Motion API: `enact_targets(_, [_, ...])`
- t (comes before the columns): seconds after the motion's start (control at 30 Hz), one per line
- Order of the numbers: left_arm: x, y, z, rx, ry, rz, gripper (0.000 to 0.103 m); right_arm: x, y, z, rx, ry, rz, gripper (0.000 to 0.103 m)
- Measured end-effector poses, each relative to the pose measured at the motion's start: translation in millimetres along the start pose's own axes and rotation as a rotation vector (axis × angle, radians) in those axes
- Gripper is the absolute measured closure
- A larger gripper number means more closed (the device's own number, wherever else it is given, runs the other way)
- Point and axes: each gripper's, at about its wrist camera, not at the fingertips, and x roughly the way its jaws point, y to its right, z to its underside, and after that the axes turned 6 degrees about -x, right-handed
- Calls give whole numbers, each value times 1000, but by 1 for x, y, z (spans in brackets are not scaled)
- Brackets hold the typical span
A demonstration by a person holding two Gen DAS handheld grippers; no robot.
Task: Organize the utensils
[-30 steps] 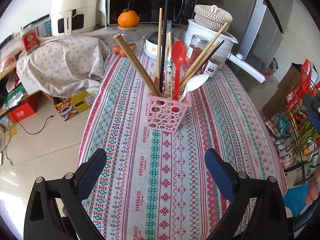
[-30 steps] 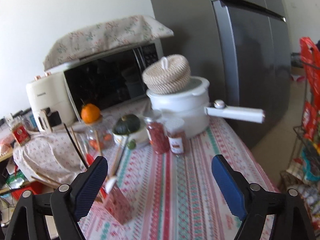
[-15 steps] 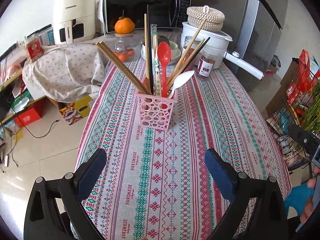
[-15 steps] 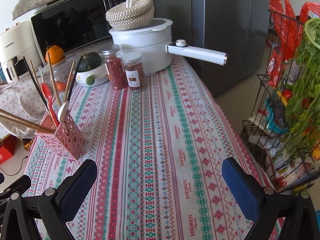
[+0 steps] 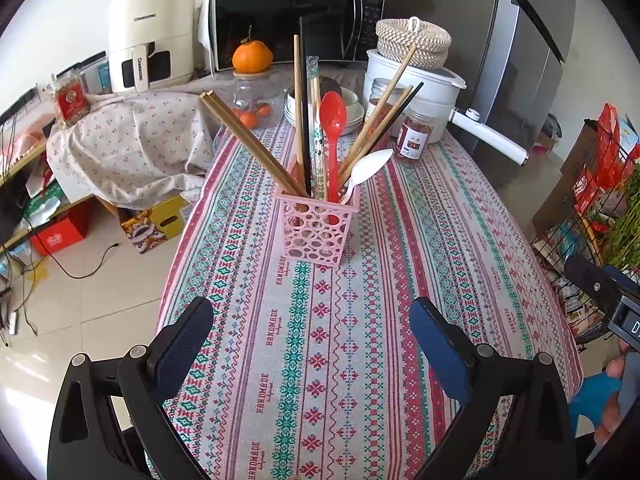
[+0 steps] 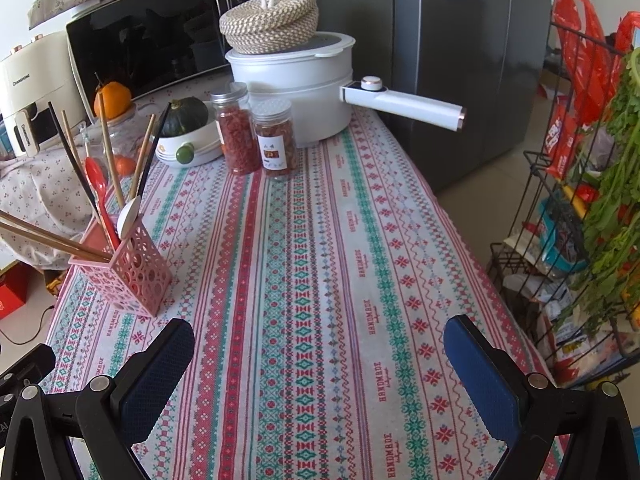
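Note:
A pink perforated utensil holder stands upright on the patterned tablecloth. It holds several wooden and black chopsticks, a red spoon and a white spoon. The holder also shows in the right wrist view at the left. My left gripper is open and empty, well short of the holder. My right gripper is open and empty over the tablecloth, to the right of the holder.
At the table's far end stand two jars, a white pot with a long handle under a woven lid, a bowl with a squash and a microwave. A wire rack of groceries stands right of the table.
Both grippers have drawn back toward the table's near edge and tilted down. The holder looks farther off in the left view. Both stay open and empty.

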Motion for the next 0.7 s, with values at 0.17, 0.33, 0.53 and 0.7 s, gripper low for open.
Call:
enact_targets(0.17, [-2,1,0,5,5,0,3,2,-3,0,-7,-4,-3,1])
enact_targets(0.33, [-4,3,1,13,15,2,3,2,-7,1,-18,-3,-2,1])
enact_targets(0.53, [-6,4,1,21,24,7,3,2,-9,1,-26,-3,-2,1])
enact_targets(0.7, [-7,4,1,23,27,13,3,3,-11,1,-33,-4,-3,1])
